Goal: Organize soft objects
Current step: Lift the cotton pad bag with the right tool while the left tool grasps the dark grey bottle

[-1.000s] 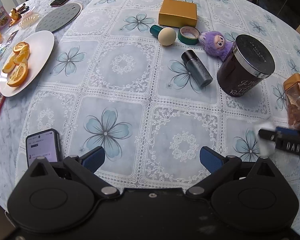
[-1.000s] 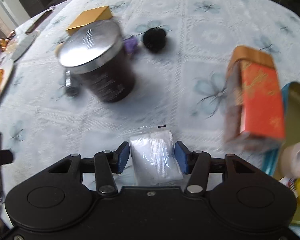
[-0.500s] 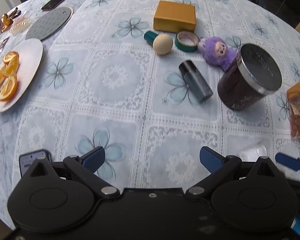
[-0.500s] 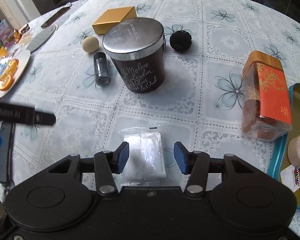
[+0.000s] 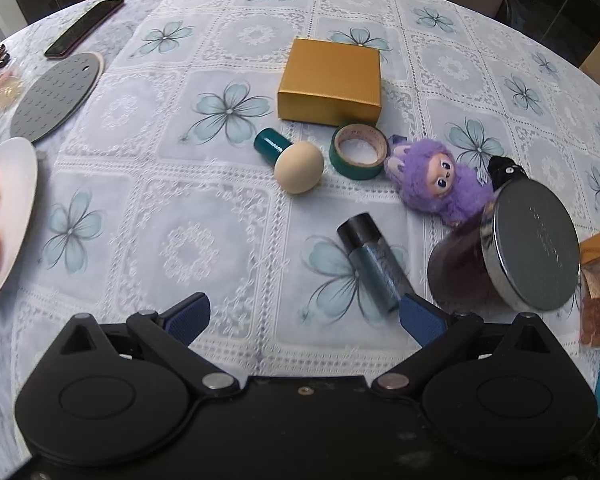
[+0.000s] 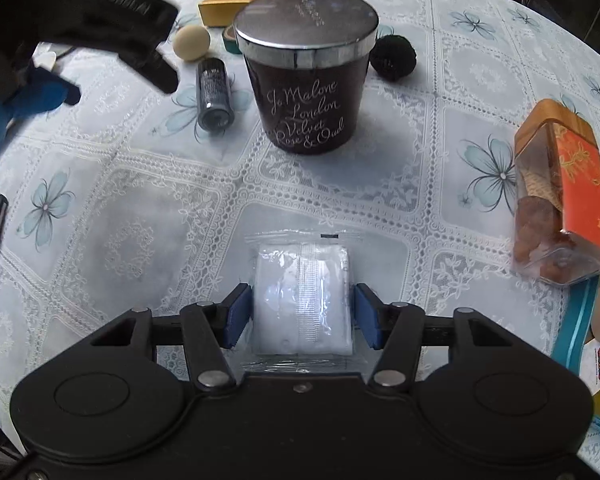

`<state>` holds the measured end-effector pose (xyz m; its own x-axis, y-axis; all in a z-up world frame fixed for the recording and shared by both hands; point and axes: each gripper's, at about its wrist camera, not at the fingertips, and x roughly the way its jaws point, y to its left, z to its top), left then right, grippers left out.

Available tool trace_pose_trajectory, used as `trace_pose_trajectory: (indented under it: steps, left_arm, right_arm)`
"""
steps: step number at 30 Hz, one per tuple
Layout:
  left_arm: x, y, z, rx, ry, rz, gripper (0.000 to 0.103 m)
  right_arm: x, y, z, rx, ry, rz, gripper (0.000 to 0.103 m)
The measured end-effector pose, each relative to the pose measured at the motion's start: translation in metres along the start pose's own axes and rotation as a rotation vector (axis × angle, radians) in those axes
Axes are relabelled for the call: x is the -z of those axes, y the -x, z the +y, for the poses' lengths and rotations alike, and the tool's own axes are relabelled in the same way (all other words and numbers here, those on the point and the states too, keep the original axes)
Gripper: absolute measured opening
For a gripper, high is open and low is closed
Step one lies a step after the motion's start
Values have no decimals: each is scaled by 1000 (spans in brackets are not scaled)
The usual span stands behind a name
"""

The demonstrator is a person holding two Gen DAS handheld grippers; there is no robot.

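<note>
both blue pads [image 6: 238, 316] of right gripper [image 6: 303, 316] flank white packet [image 6: 303, 300], touching; left gripper [image 5: 304, 316] wide, empty

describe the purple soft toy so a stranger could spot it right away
Start at the gold box mid-table, then go toward the dark lidded candle jar. The purple plush doll lies between them, beside the green tape roll. It alone is fuzzy, with a face.
</note>
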<state>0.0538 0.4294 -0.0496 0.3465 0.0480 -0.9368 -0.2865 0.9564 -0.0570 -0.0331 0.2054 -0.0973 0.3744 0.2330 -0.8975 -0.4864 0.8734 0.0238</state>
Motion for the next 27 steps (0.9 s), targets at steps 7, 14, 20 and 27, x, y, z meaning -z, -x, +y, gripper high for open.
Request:
trace_pose_trajectory:
  steps: [7,14,20,27]
  left_arm:
    - [-7,-22,-1,39,50,17,99]
    - [-27,-37,-1,45,75,20,99]
    - [-37,-53,7,59,131,59,95]
    - [-28,-40,12,-26,98,49,95]
  right_arm:
    - [1,-3,7,9,37,1,63]
    - [-1,-3,7,1,53,15,64]
    - [0,-2,6,5,55,18,61]
    - [1,1,-1,0,6,25,57]
